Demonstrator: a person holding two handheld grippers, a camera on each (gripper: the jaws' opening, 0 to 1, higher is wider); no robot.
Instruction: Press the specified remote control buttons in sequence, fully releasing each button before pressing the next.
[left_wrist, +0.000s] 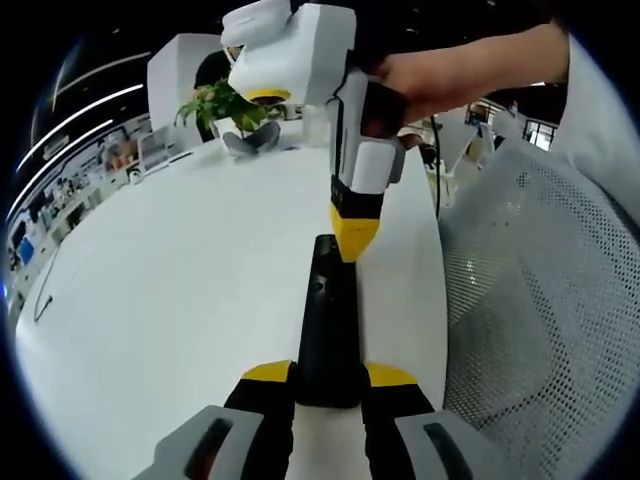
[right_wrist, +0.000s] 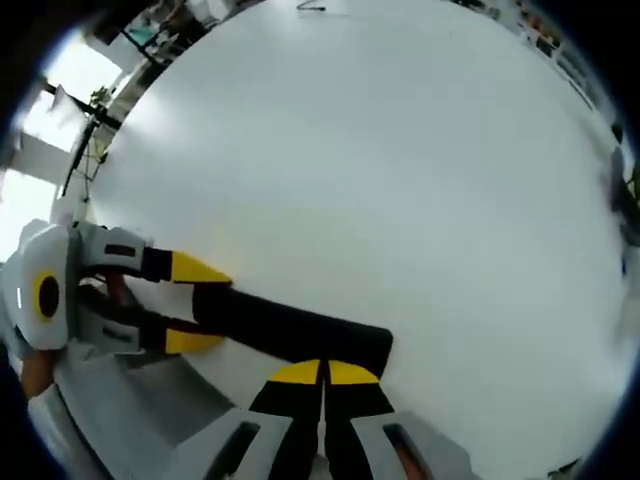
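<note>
Black remote control (left_wrist: 325, 330) gripped at its near end by the left gripper (left_wrist: 328, 385), steadied above the white table (left_wrist: 170, 290); right gripper (left_wrist: 352, 240), fingers closed, presses its far end

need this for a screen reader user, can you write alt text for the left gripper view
The left gripper clamps the near end of a black remote control above a white table, while the right gripper, held by a hand, points its closed yellow tips down onto the remote's far end. A potted plant stands behind.

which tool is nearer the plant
Right. The right tool presses the remote toward the plant; the left tool clamps the remote's near end.
</note>
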